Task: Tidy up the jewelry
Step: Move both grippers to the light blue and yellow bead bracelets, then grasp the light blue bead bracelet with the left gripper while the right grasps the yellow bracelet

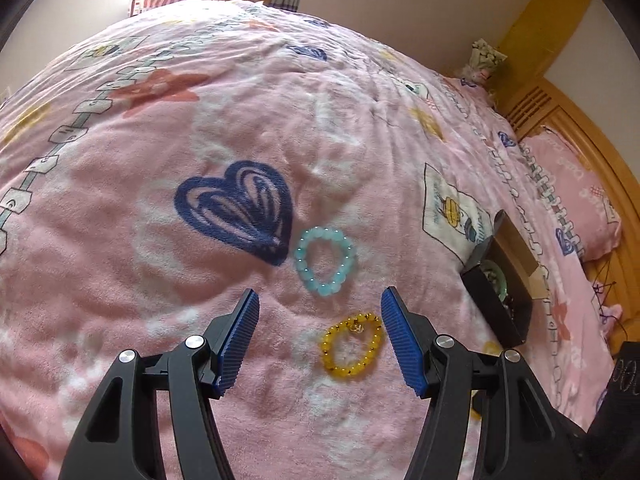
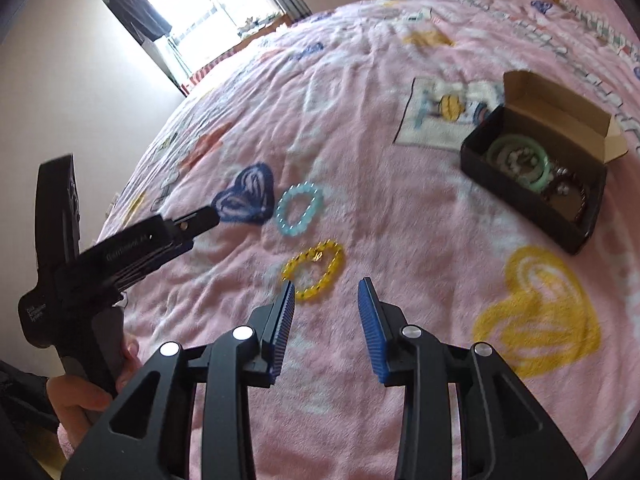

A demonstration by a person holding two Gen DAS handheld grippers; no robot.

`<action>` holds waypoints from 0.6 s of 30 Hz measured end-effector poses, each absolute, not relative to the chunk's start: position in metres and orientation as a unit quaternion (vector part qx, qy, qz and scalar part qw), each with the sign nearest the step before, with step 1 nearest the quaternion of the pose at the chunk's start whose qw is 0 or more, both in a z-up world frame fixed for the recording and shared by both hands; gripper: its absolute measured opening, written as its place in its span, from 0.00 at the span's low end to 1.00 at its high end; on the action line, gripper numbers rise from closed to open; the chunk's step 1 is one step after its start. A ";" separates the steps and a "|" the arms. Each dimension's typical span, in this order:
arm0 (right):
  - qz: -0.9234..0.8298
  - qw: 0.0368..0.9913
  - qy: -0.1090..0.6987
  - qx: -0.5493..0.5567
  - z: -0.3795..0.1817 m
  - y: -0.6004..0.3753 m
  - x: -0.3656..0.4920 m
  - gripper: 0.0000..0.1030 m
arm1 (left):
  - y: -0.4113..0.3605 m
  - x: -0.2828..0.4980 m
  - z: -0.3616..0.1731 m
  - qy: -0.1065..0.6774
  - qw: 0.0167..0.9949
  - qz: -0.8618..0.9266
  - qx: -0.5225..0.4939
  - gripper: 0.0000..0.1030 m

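A light blue bead bracelet [image 1: 325,261] and a yellow bead bracelet [image 1: 352,345] lie on the pink blanket. They also show in the right wrist view, blue [image 2: 299,210] and yellow [image 2: 314,270]. My left gripper [image 1: 320,302] is open and empty, hovering with the yellow bracelet between its fingers and the blue one just beyond. My right gripper [image 2: 326,290] is open and empty, just short of the yellow bracelet. A black open box [image 2: 532,184] holds a green bangle [image 2: 516,156] and dark beads; it also shows in the left wrist view [image 1: 500,284].
The bed's pink blanket [image 1: 280,120] has printed hearts and cartoons. A wooden headboard [image 1: 560,120] and a pink pillow [image 1: 572,184] are at the right. The left gripper body and the hand holding it [image 2: 88,280] show at the left of the right wrist view.
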State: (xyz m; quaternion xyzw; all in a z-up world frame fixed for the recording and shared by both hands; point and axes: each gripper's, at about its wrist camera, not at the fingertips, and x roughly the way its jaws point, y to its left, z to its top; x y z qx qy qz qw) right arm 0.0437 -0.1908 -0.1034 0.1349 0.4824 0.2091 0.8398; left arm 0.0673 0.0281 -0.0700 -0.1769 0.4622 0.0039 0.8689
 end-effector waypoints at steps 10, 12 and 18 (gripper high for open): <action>0.208 0.811 0.534 0.118 -0.121 -0.154 0.079 0.33 | 0.026 0.115 -0.104 0.510 0.850 -0.027 -0.132 0.62; 0.208 0.806 0.543 0.112 -0.129 -0.151 0.083 0.33 | 0.030 0.126 -0.112 0.513 0.848 -0.029 -0.134 0.62; 0.200 0.802 0.552 0.109 -0.149 -0.151 0.090 0.32 | 0.029 0.148 -0.135 0.525 0.841 -0.037 -0.129 0.62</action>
